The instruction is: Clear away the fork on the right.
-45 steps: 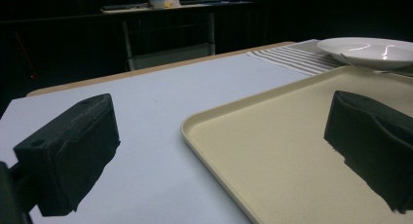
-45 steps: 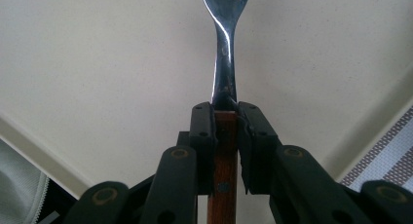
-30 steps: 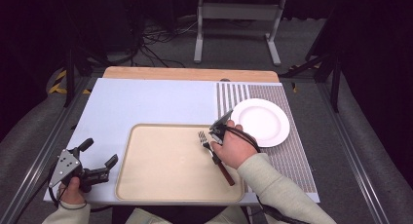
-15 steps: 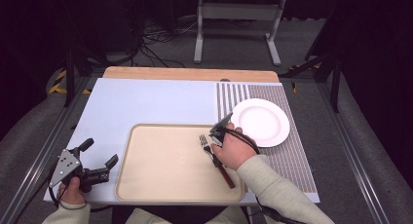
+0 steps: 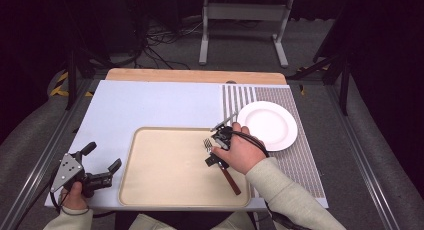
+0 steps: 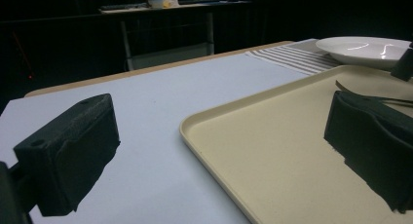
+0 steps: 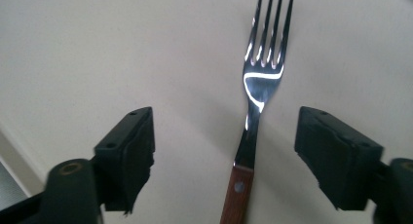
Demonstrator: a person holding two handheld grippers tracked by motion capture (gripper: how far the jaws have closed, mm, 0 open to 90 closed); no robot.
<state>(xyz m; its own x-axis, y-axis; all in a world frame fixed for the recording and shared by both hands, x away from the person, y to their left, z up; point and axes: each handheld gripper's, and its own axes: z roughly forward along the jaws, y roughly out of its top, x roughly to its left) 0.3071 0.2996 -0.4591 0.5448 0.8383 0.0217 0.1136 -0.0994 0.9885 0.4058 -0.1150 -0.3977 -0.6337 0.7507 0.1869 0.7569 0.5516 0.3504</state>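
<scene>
The left claw (image 5: 102, 165) sits at the near left corner of the table (image 5: 150, 105), held low in the person's left hand (image 5: 74, 194), just beside the tray's left rim. Its jaws stand apart with nothing between them; in the left gripper view one pad hangs over the pale blue table top (image 6: 160, 92) and the other over the tray (image 6: 272, 151).

The tray (image 5: 165, 170), beige and shallow, lies at the near middle of the table. The fork (image 5: 222, 165) lies flat on the tray's right part, tines pointing away from the person, its wooden handle slanting back toward the near right corner of the tray.

The right claw (image 5: 216, 151), in the right hand (image 5: 240, 152), hangs over the fork's neck. Its jaws have just been opening: in the right gripper view the two pads stand wide on either side of the fork (image 7: 260, 87), clear of it, so the fork is released and rests on the tray (image 7: 97, 48) by itself.

Further right, a white plate (image 5: 267, 124) rests on a striped mat (image 5: 300, 160), just beyond the tray's far right corner and near the right hand.
</scene>
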